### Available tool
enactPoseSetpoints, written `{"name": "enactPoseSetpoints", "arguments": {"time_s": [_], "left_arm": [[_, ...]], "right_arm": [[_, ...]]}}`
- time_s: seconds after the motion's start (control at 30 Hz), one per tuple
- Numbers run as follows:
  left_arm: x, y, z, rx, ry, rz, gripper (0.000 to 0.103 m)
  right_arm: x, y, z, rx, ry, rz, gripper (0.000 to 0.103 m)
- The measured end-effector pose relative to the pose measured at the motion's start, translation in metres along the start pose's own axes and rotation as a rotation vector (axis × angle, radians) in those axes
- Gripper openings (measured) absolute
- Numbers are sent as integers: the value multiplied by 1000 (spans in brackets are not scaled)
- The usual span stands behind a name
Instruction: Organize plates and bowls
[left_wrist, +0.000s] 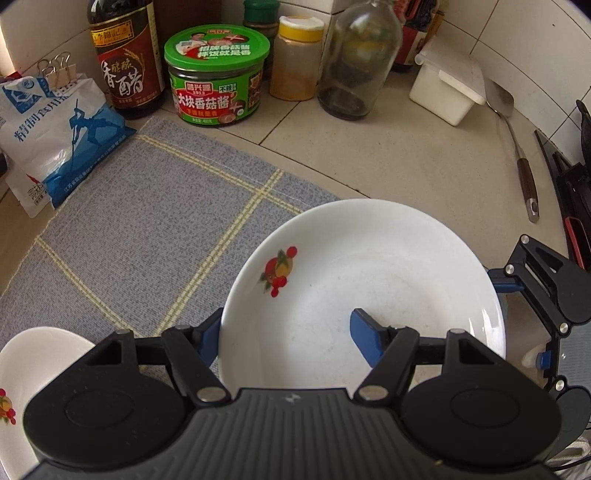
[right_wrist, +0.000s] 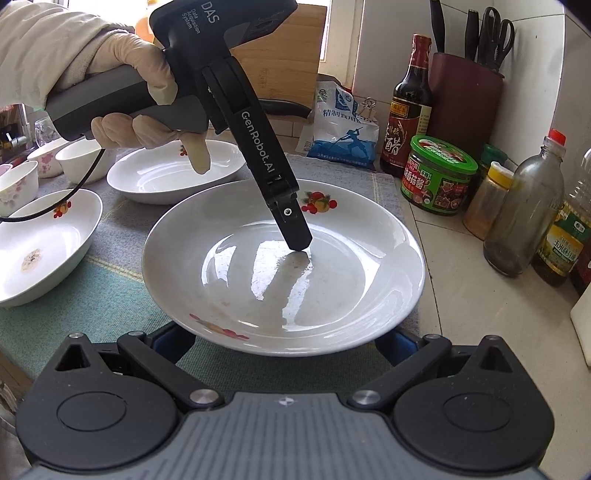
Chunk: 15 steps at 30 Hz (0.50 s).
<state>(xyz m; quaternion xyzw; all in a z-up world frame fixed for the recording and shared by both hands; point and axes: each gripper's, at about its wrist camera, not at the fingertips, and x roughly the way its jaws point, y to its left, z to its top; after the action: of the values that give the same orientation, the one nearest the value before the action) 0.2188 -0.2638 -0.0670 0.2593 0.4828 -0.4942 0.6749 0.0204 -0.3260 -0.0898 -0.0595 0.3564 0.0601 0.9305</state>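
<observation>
A white plate with fruit decals (left_wrist: 369, 266) sits between my left gripper's (left_wrist: 288, 336) jaws above the grey checked cloth (left_wrist: 147, 229). One blue finger (left_wrist: 208, 332) is outside its rim and the other is pressed inside the dish. The right wrist view shows the same plate (right_wrist: 332, 266) raised off the cloth, with the left gripper's finger (right_wrist: 295, 229) pressing on its inner slope. My right gripper (right_wrist: 282, 345) is open, its fingers spread under the near rim, and it is beside the plate's right edge (left_wrist: 522, 321). Two more decorated plates (right_wrist: 173, 177) (right_wrist: 37, 243) lie to the left.
Several small bowls (right_wrist: 74, 158) stand at the far left. Along the wall are a salt bag (left_wrist: 55, 140), a vinegar bottle (left_wrist: 125, 59), a green jar (left_wrist: 218, 74), a spice jar (left_wrist: 295, 62), a glass bottle (left_wrist: 354, 62) and a white box (left_wrist: 447, 92). A spatula (left_wrist: 517, 147) lies to the right.
</observation>
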Motion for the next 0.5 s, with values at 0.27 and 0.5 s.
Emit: {"name": "enactPoseSetpoints", "arguments": {"time_s": [0.27,0.5], "left_arm": [[12,14,24,-10,-13,8,70],[20,27,38,-20,-24,16,70]], "right_arm": [[21,-27,13,-7,10,11,103],[39,-44,21,-2,11,30,103]]}}
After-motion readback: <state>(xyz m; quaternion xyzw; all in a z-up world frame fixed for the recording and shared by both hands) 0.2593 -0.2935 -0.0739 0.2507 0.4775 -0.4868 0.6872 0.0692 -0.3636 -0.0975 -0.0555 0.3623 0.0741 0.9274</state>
